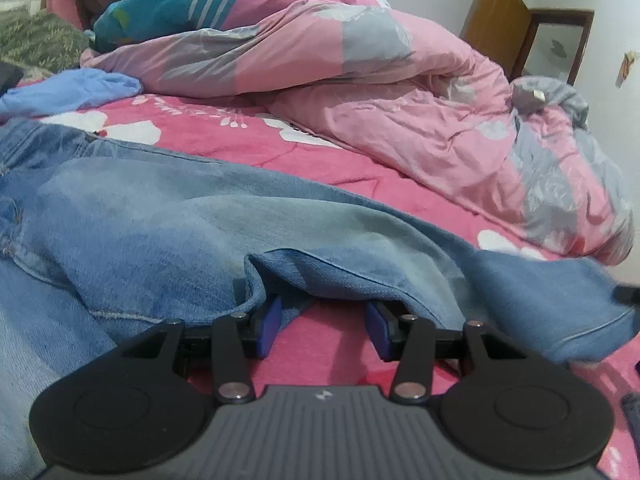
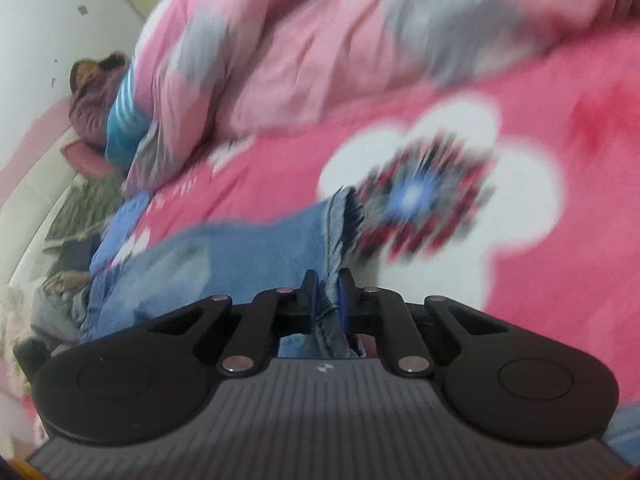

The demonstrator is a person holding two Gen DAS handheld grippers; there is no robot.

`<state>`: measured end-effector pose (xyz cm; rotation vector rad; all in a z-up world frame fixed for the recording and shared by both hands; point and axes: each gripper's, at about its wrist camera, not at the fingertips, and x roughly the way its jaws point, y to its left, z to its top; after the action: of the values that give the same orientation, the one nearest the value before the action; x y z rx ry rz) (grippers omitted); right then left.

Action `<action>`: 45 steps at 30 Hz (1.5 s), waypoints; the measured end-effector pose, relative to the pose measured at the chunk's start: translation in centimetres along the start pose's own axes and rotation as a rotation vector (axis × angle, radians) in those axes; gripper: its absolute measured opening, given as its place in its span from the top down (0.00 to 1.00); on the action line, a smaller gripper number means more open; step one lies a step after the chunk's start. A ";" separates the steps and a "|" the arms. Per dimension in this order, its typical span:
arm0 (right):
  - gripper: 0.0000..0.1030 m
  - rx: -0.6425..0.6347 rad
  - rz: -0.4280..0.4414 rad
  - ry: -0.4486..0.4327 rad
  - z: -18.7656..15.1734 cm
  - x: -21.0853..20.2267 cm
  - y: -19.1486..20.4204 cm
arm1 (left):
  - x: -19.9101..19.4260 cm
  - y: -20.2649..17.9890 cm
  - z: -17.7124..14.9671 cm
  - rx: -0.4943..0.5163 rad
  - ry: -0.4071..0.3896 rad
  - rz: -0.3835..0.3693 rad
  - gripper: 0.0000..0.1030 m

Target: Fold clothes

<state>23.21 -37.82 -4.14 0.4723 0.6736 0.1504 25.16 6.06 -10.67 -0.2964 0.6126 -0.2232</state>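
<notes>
A pair of light blue jeans [image 1: 160,216] lies spread on a pink flowered bed sheet [image 1: 248,140]. In the left wrist view one leg runs to the right, and its edge drapes over the tips of my left gripper [image 1: 325,312]. That gripper is open, its blue pads [image 1: 270,316] wide apart with pink sheet between them. In the right wrist view my right gripper [image 2: 328,284] is shut on a bunched fold of the jeans [image 2: 240,248], near the hem. This view is tilted and motion-blurred.
A rumpled pink and grey duvet [image 1: 400,92] fills the far side of the bed. A light blue garment [image 1: 76,88] lies at the left, with a teal striped pillow [image 1: 180,4] behind. A brown door [image 1: 496,20] stands at the far right.
</notes>
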 end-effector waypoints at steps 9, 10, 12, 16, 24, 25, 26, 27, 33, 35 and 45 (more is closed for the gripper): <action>0.95 -0.118 -0.315 0.047 1.7 -2.1 -6.8 | -0.3 0.7 -0.1 -0.039 -0.014 -0.039 0.54; 0.95 -0.131 -0.350 0.054 1.9 -2.3 -7.5 | -0.3 0.7 -0.1 -0.039 -0.014 -0.038 0.54; 0.95 -0.157 -0.421 0.066 2.2 -2.7 -9.1 | -0.3 0.7 -0.1 -0.039 -0.014 -0.038 0.54; 0.94 -0.193 -0.534 0.089 2.6 -3.3 -11.7 | -0.3 0.6 0.0 -0.039 -0.013 -0.037 0.54; 0.67 -0.084 -0.552 0.033 4.0 -5.0 -14.1 | -0.3 0.5 -0.1 -0.039 -0.012 -0.036 0.54; 0.57 -0.040 -0.504 0.020 4.3 -5.1 -14.6 | -0.3 0.5 -0.1 -0.039 -0.012 -0.036 0.54; 0.51 0.005 -0.451 0.008 4.6 -5.0 -15.2 | -0.3 0.5 0.0 -0.039 -0.012 -0.036 0.54; 0.50 0.045 -0.413 0.010 4.9 -4.6 -15.8 | -0.3 0.5 0.0 -0.039 -0.012 -0.036 0.54; 0.46 0.156 -0.355 0.125 4.8 0.6 -18.3 | -0.4 0.6 0.0 -0.043 -0.015 -0.040 0.54; 0.53 0.086 -0.373 0.126 4.5 1.1 -17.2 | -0.4 0.6 0.0 -0.044 -0.016 -0.041 0.54; 0.98 -0.169 -0.421 0.025 7.0 -0.3 -13.0 | -0.9 1.6 -0.1 -0.091 -0.054 -0.115 0.50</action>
<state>27.23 -51.98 -5.24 0.1594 0.7638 -0.1833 24.55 7.79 -10.78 -0.4245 0.5540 -0.2980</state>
